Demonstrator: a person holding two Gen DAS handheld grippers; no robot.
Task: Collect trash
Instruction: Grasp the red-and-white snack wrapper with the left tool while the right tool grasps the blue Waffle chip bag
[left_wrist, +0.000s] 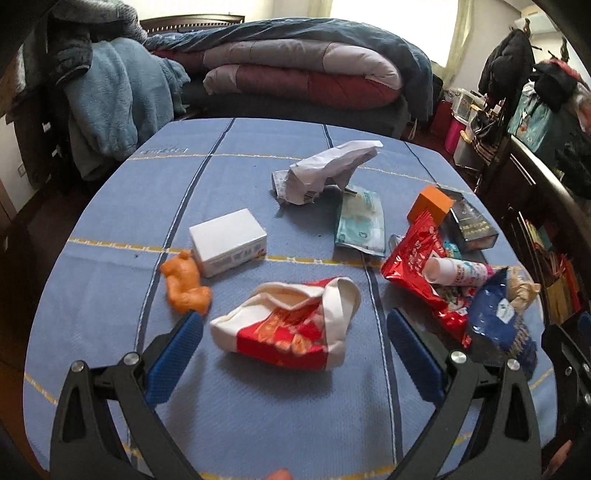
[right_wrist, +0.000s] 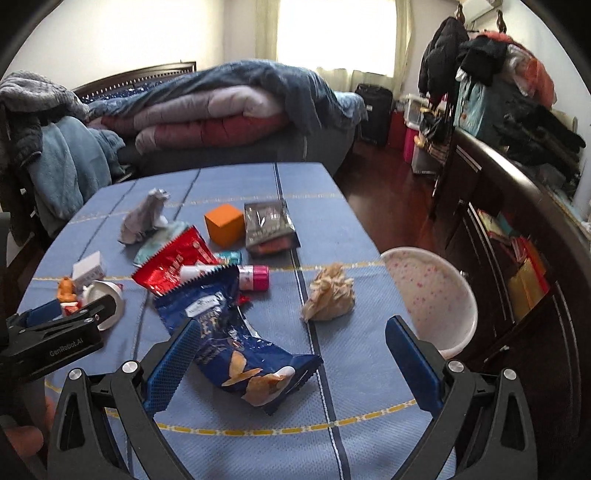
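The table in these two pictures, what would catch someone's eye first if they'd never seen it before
Probably the bright litter on the blue tablecloth: a crushed red and white paper cup lying between the open left gripper fingers, and a blue chip bag sprawled before the open right gripper. Next, the shiny red snack bag mid-table, the orange box behind it, and a white pink-speckled bin at the table's right edge.

A crushed paper cup (left_wrist: 286, 325) is lying nearest on the table (left_wrist: 258, 413), with a small box (left_wrist: 229, 242) behind it to the left. In the right wrist view, a chip bag (right_wrist: 236, 332) is sitting left of a crumpled paper ball (right_wrist: 328, 293), and a bowl (right_wrist: 432, 295) is standing beside the table's right edge.
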